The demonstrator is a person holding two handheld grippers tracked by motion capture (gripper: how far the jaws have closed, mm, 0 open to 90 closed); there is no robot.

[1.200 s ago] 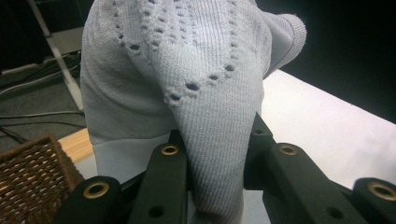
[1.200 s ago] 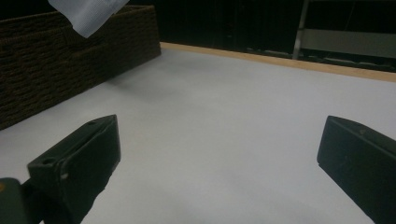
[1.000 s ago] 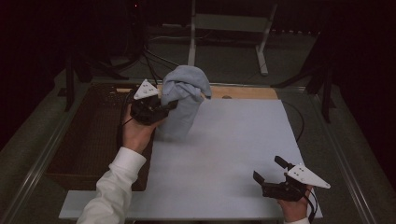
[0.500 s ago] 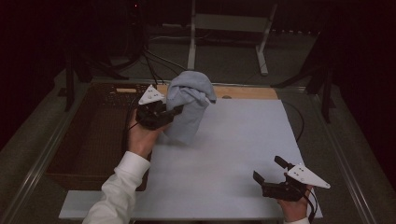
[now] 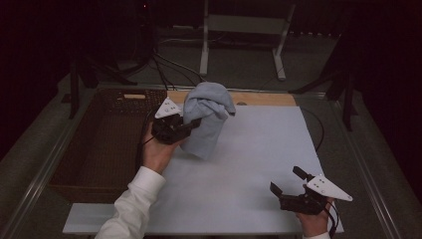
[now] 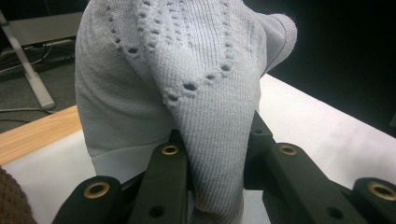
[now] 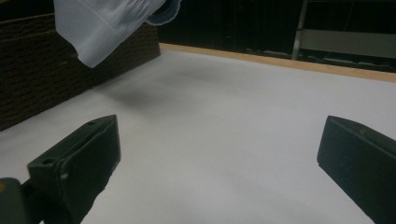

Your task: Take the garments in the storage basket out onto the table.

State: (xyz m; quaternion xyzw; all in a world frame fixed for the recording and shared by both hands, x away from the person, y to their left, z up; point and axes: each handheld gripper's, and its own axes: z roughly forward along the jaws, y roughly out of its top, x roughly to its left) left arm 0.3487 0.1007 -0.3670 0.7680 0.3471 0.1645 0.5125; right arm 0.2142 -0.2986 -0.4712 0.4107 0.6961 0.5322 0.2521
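Pale grey-blue knit garment (image 5: 205,119) w/ eyelet pattern, prob. a sweater, held up off the white table sheet (image 5: 239,169). It hangs bunched; lower hem drapes toward the sheet near the sheet's left-rear part, just right of the brown wicker basket (image 5: 99,144). Whether the hem touches the sheet: cannot tell from high view. In the right gripper view a ribbed edge of the knit (image 7: 105,28) hangs clear above the sheet, basket wall (image 7: 42,70) behind it.

Left gripper (image 5: 191,124): jaws narrow, pinched on a fold of the knit; in the left gripper view the fabric (image 6: 187,84) runs down between the two black jaws and spills over them. Grey three-cornered plate on top, person's hand (image 5: 158,149) under the body, white sleeve (image 5: 132,206) coming from bottom edge.

Right gripper (image 5: 288,181): near the sheet's front-right corner, well apart from the garment. Jaws spread wide, nothing between them; bare sheet betw. them in the right gripper view.

Beyond the sheet: wooden table edge (image 5: 268,98) along the back, then a pale metal stand (image 5: 239,35) on the floor.
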